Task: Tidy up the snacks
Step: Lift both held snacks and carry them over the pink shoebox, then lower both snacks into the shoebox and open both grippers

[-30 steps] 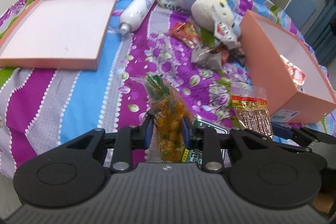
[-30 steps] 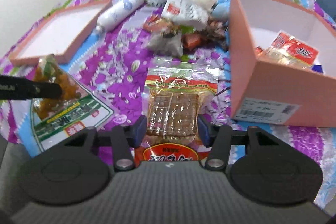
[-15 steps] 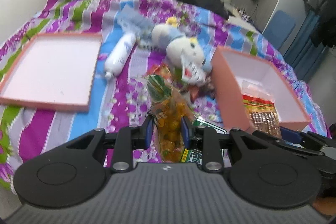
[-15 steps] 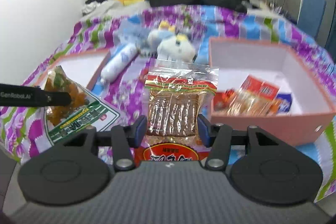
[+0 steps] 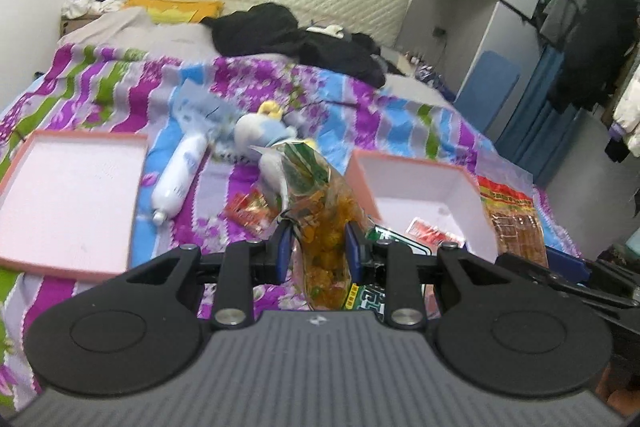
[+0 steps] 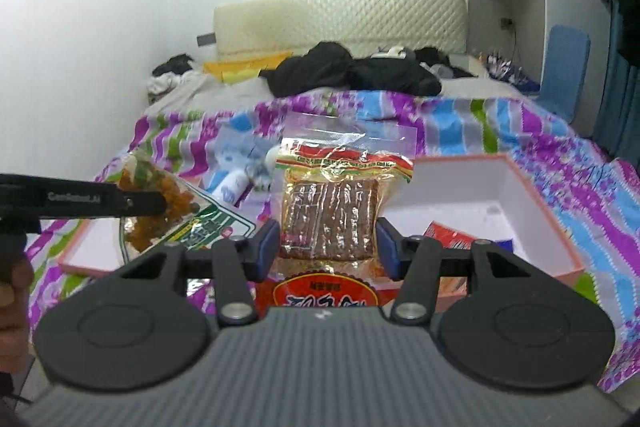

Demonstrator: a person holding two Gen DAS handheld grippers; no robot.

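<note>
Pink cardboard box lies ahead-right of the right gripper, clamped on an upright brown-strip snack pack; the left gripper pinches an orange candy bag.

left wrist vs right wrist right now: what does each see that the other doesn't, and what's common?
Left wrist only: the full shallow pink lid, the white bottle lying whole, a red packet on the bedspread.

Right wrist only: the left gripper side-on, the red label end of the brown snack pack.

Both: the left gripper shut on the orange snack bag, the right gripper shut on the brown pack, the open pink box holding red packets.
</note>
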